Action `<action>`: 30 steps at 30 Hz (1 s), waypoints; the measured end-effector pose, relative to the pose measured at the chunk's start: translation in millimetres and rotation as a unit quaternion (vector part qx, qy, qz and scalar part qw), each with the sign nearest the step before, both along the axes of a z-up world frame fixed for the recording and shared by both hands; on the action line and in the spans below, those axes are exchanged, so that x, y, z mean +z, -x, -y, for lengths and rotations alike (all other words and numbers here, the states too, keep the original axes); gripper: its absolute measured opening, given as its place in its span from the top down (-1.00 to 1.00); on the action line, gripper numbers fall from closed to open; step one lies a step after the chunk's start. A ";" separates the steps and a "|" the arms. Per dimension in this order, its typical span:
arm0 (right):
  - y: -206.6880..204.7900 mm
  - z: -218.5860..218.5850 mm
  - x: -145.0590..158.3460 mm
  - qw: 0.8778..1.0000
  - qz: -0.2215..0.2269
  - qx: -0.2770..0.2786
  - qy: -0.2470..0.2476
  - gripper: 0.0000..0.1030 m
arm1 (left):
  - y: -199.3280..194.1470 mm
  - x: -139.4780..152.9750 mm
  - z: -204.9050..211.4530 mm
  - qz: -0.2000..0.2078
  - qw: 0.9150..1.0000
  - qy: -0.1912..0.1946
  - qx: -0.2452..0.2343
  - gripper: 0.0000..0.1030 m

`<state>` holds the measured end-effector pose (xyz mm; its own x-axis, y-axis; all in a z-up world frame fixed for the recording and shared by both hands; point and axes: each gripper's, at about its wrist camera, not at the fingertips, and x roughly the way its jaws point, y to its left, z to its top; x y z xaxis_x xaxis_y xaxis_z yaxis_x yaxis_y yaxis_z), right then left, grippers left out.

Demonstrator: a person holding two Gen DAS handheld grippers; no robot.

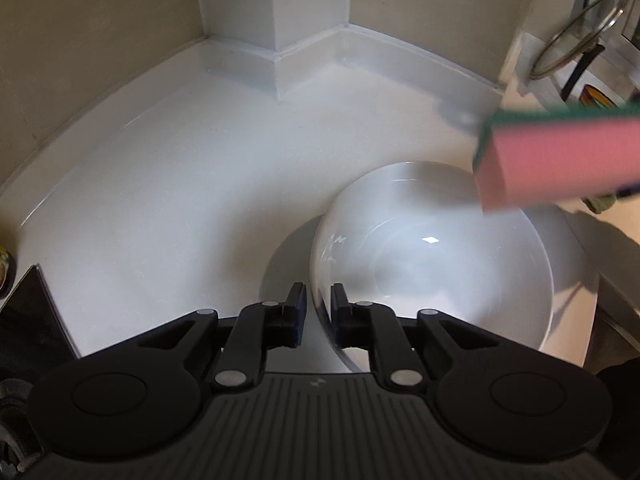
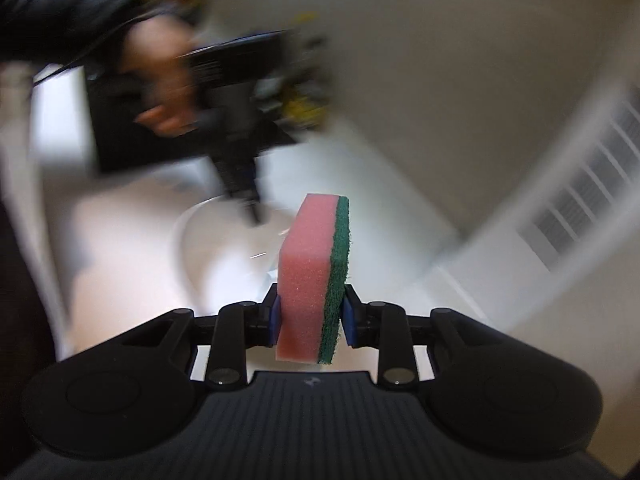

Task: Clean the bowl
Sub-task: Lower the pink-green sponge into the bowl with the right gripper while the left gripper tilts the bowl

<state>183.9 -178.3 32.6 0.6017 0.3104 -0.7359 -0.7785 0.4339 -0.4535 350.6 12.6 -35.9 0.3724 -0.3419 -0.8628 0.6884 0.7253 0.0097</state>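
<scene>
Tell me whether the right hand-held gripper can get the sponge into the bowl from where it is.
Probably yes. The right hand-held gripper holds the sponge over the far rim of the bowl, whose mouth is open. The left hand-held gripper pinches only the near rim.

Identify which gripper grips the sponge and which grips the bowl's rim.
The right gripper clamps the pink-and-green sponge. The left gripper pinches the white bowl at its rim.
</scene>
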 end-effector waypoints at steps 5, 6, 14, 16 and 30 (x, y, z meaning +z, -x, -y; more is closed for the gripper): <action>-8.6 -48.9 -9.8 0.989 -0.058 0.050 0.125 0.51 | 1.6 0.8 2.3 0.009 1.000 -0.004 -0.003 0.83; -7.8 -59.1 -14.6 0.984 -0.069 0.065 0.150 0.50 | 2.4 1.0 2.6 0.011 1.000 -0.005 -0.003 0.83; -5.2 -108.8 -60.0 0.933 -0.054 0.129 0.330 0.50 | 10.1 1.2 3.4 0.027 1.000 -0.009 0.003 0.84; -14.7 -109.2 -71.2 0.930 -0.054 0.108 0.346 0.51 | 11.0 0.5 1.4 0.026 1.000 -0.001 0.005 0.85; -2.0 -107.8 -62.9 0.939 -0.127 0.162 0.276 0.50 | 9.7 -0.1 -0.8 0.027 1.000 0.011 0.000 0.85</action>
